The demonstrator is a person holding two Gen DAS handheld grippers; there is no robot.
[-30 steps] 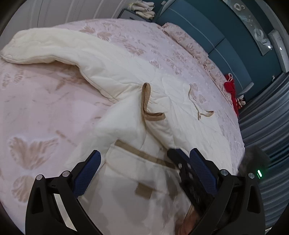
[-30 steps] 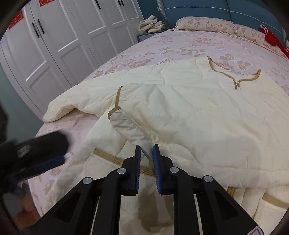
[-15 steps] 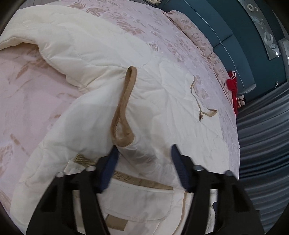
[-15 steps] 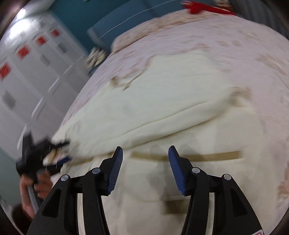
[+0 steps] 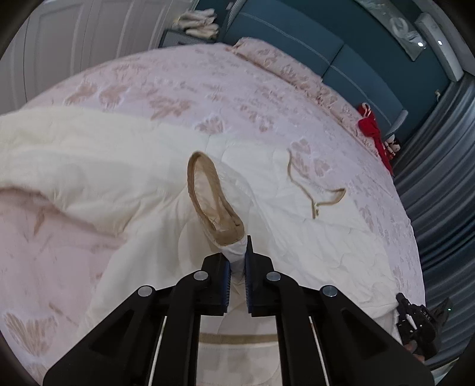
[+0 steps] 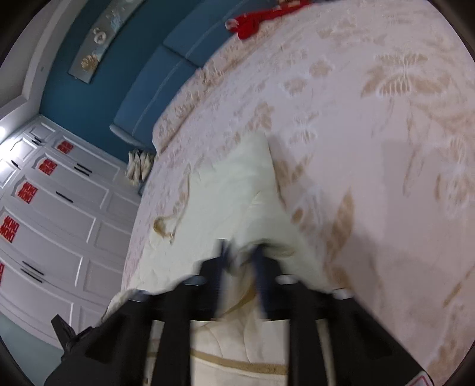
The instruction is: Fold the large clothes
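A large cream quilted garment with tan trim (image 5: pixel 124 166) lies spread on the bed; it also shows in the right wrist view (image 6: pixel 237 190). My left gripper (image 5: pixel 237 267) is shut on a sleeve just behind its tan cuff (image 5: pixel 212 196), which stands up open-mouthed in front of the fingers. The tan neckline (image 5: pixel 314 190) lies to the right. My right gripper (image 6: pixel 240 261) is blurred by motion, with its fingers narrowly apart over a cream fabric edge at the garment's right side. It shows small at the lower right of the left wrist view (image 5: pixel 415 323).
The bed has a pink floral cover (image 5: pixel 207 83) and a teal headboard (image 5: pixel 297 41). A red item (image 5: pixel 371 127) lies near the pillows. White wardrobe doors (image 6: pixel 59 213) stand beside the bed. Folded pale cloths (image 5: pixel 196 22) sit on a nightstand.
My left gripper closed on the sleeve behind the cuff. My right gripper let go of the sleeve, swung to the garment's right side, and its fingers came closer together.
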